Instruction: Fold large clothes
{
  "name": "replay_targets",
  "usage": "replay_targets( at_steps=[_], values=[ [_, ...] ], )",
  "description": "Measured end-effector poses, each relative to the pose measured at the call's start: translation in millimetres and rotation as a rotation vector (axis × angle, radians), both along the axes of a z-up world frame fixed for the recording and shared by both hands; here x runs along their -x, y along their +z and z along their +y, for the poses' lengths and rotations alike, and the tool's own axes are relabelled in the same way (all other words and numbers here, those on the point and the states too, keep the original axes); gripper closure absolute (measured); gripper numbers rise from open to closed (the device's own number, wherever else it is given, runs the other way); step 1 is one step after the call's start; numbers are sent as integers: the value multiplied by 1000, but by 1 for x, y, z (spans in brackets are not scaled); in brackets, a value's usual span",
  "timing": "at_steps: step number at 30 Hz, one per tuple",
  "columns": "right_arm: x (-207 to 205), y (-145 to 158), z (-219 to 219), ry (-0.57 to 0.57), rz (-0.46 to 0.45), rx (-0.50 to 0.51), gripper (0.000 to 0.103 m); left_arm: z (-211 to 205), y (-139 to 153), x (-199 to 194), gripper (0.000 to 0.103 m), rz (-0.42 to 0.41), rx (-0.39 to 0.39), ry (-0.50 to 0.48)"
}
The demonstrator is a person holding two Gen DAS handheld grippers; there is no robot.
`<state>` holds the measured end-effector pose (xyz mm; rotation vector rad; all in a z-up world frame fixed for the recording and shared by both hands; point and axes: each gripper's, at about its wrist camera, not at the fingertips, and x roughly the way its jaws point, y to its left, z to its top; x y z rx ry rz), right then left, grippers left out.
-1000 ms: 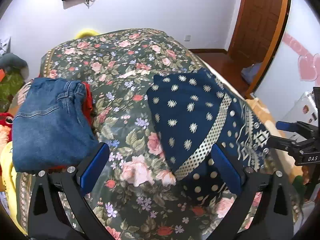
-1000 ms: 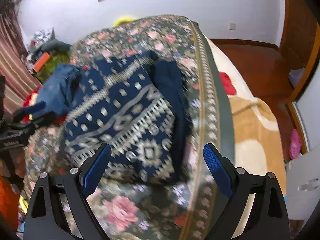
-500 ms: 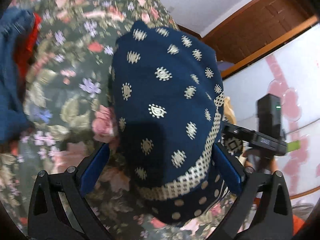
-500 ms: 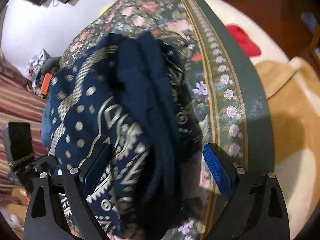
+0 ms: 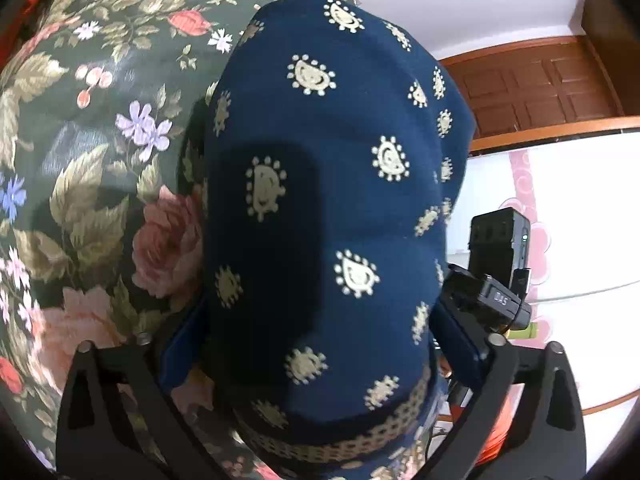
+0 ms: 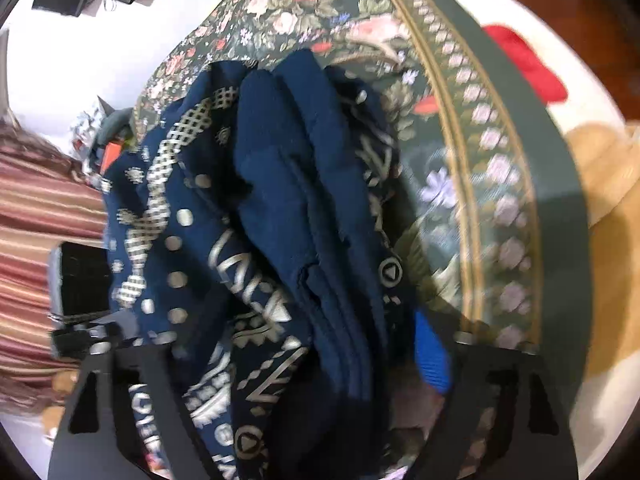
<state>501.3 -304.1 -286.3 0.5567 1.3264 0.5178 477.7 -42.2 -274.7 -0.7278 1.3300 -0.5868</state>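
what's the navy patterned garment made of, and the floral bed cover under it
Navy patterned garment: looks like soft, matte knit, thick rounded folds, cream motifs seemingly woven in. Floral bed cover: smooth printed woven fabric, slight sheen; fibre unclear.

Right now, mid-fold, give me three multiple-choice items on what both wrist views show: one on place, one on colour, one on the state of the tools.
1. Where does the navy patterned garment lie?
A. on the floral bedspread
B. on the wooden floor
C. on a hanger

2. What colour is the small item beyond the bedspread's border?
A. yellow
B. red
C. white

3. How do the left tool and right tool stand?
A. both shut on nothing
B. both far from the cloth
C. both open, with cloth between their fingers

Key: 1 A, floral fabric surrounds it; 2 B, it is bright red; 3 C, the fingers sit wide apart around the garment.
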Motion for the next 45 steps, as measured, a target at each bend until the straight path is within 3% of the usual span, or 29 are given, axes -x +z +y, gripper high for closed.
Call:
replay_targets(
  at_steps=[2, 5, 11, 16, 24, 30, 37, 41, 45],
  values=[
    [5, 3, 2, -11, 8, -7, 55, -2, 2, 2, 13, -10, -29, -5],
    [15, 17, 8, -14, -18, 18, 68, -2, 13, 11, 22, -30, -70, -1],
    [29, 54, 33, 13, -73, 24, 72, 12, 59, 31, 28, -110, -98, 38],
    [31, 103, 77, 59, -197, 29, 72, 47, 106, 47, 28, -193, -89, 86],
    [13, 163, 160, 135, -349, -2, 72, 130, 187, 52, 28, -344, -131, 171],
    [-12, 183, 230, 194, -424, -38, 72, 208, 217, 48, 28, -412, -181, 246],
    [-44, 150, 306, 230, -434, -51, 72, 276, 196, 28, 28, -405, -281, 316],
    [-58, 104, 333, 235, -354, -55, 73, 312, 153, 14, 28, -333, -311, 362],
    [-65, 60, 352, 266, -320, 8, 73, 337, 90, 3, 28, -225, -324, 398]
  ],
)
